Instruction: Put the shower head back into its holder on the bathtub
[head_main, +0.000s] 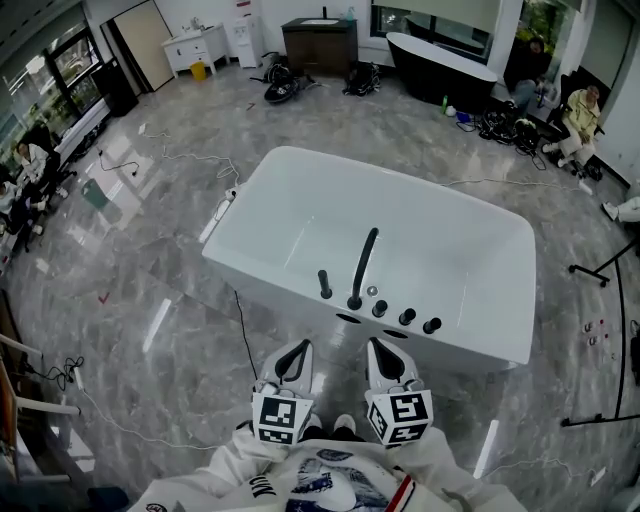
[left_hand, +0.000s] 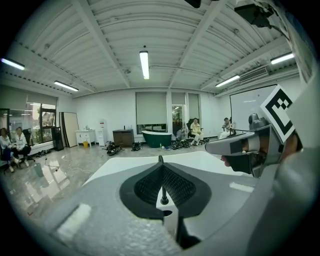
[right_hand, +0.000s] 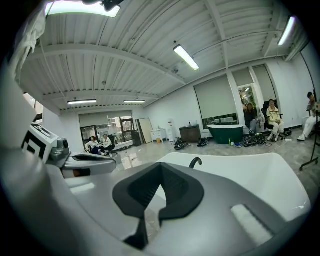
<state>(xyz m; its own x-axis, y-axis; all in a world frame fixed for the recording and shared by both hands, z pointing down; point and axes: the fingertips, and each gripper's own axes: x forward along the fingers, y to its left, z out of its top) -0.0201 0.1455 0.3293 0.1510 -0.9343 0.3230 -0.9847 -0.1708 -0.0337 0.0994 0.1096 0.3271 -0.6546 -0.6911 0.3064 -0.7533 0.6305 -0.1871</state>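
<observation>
— While both grippers hang in front of it, what does the white bathtub (head_main: 300, 200) hold?
— From where I stand, white walls are what shows inside. The fittings sit along the near rim. The shower head (head_main: 325, 285), a short black stick, stands upright in its holder at the left end of that row.
— And beside it?
— Just to its right is the black spout (head_main: 364, 262), arching over the basin, and then three black knobs (head_main: 407, 317) in a line along the rim.
— How are the tools?
— The left gripper (head_main: 298, 350) has its jaws pressed together, clamping nothing. The right gripper (head_main: 380, 350) is the same, with its tips meeting and no grip on anything.
— Where is the shower head from them?
— It is ahead of both and apart from them, up on the rim past the tub's near wall. It lies almost straight in front of the left gripper, and the left gripper view frames it in the hollow under the closed tips. From the right gripper it is ahead and off to the left. That one points more toward the spout.
— Any other tub?
— A dark tub (head_main: 440, 60) stands by the far wall, but I cannot tell what is in it.
</observation>
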